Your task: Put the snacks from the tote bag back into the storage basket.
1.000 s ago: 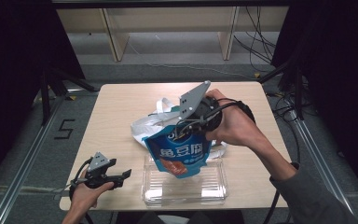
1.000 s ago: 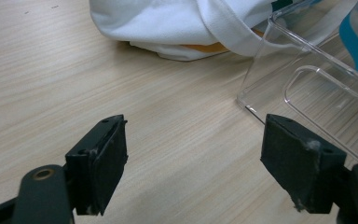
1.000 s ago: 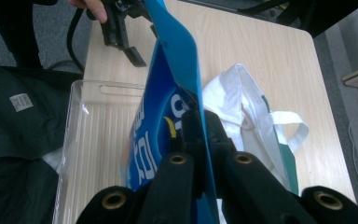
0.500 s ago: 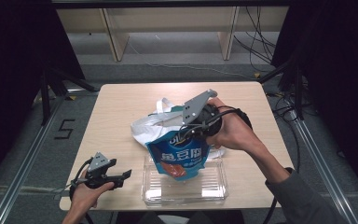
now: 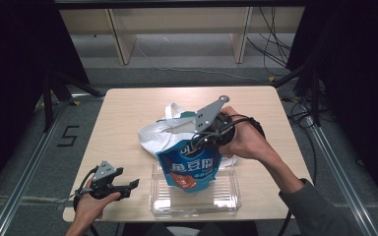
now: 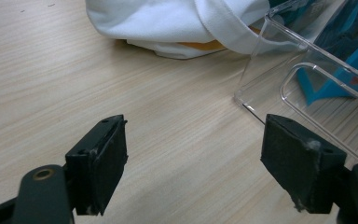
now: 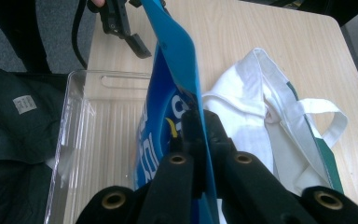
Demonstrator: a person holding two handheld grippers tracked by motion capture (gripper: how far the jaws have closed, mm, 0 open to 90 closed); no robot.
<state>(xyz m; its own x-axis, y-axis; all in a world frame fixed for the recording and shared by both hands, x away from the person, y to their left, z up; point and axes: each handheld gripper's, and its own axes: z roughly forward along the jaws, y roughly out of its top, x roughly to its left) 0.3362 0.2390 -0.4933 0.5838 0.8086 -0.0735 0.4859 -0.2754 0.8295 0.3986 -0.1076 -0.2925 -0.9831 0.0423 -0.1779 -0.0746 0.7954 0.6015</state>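
My right gripper (image 5: 204, 142) (image 7: 196, 122) is shut on the top edge of a blue snack bag (image 5: 189, 167) (image 7: 168, 93). The bag hangs with its lower end inside a clear plastic bin (image 5: 226, 199) (image 7: 81, 121) near the table's front edge. A white cloth tote bag (image 5: 165, 130) (image 7: 261, 107) (image 6: 177, 23) lies just behind the bin. My left gripper (image 5: 128, 188) (image 6: 193, 158) rests at the front left of the table, open, its jaws wide apart over bare wood beside the bin's corner (image 6: 256, 88).
The wooden table (image 5: 128, 108) has free surface at the left and back. Wooden shelf legs (image 5: 120, 39) and cables (image 5: 275, 29) lie on the floor behind it. A metal rail (image 5: 24, 167) runs along the floor on the left.
My right gripper has come down with the blue bag, lowering its bottom into the clear bin. The left gripper has stayed where it was.
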